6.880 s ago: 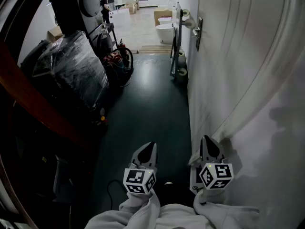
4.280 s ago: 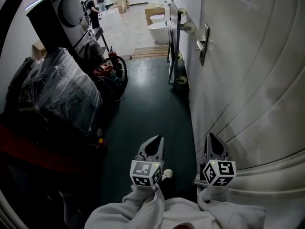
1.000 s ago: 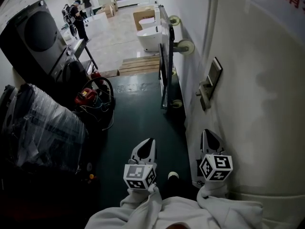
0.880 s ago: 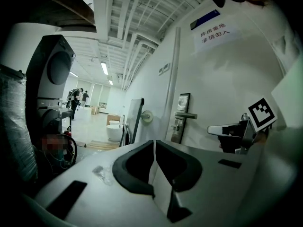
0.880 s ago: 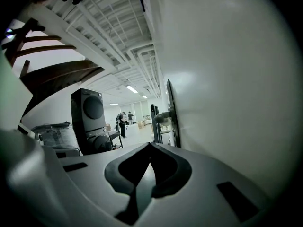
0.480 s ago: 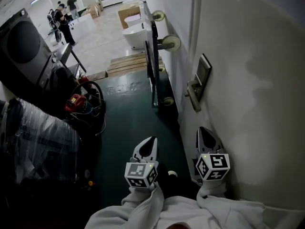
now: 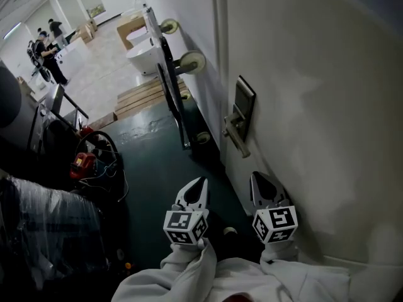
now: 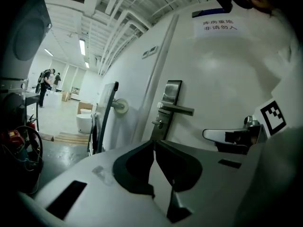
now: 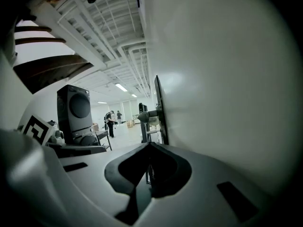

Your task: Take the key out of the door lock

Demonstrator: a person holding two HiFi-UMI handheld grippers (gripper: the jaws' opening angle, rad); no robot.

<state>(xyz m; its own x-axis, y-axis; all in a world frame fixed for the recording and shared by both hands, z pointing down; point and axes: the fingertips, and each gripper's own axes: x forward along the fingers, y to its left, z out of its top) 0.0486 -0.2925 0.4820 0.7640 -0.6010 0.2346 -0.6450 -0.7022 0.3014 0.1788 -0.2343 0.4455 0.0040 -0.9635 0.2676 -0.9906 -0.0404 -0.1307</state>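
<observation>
The white door [image 7: 315, 106] fills the right side of the head view. Its metal lock plate [image 7: 244, 107] carries a lever handle [image 7: 232, 135]. In the left gripper view the plate [image 8: 169, 98] and handle [image 8: 179, 109] show ahead, with a small key [image 8: 158, 123] sticking out below the handle. My left gripper [image 7: 198, 182] is held low over the floor, shut and empty. My right gripper [image 7: 258, 178] hangs close to the door, a little below the handle, also shut and empty. In their own views, the left gripper [image 8: 154, 143] and right gripper [image 9: 149, 145] each show jaws meeting at the tip.
A wheeled panel cart [image 7: 171, 87] leans on the wall beyond the door. Behind it are a white toilet bowl [image 7: 146, 55] and a wooden pallet [image 7: 146, 96]. A red tool with cables [image 7: 84, 162] and a plastic-wrapped bundle [image 7: 44, 225] crowd the left. People [image 7: 45, 54] stand far off.
The whole view has advanced along the door: lock plate and handle have drawn closer and now sit just ahead of my right gripper. Both grippers stay shut, side by side.
</observation>
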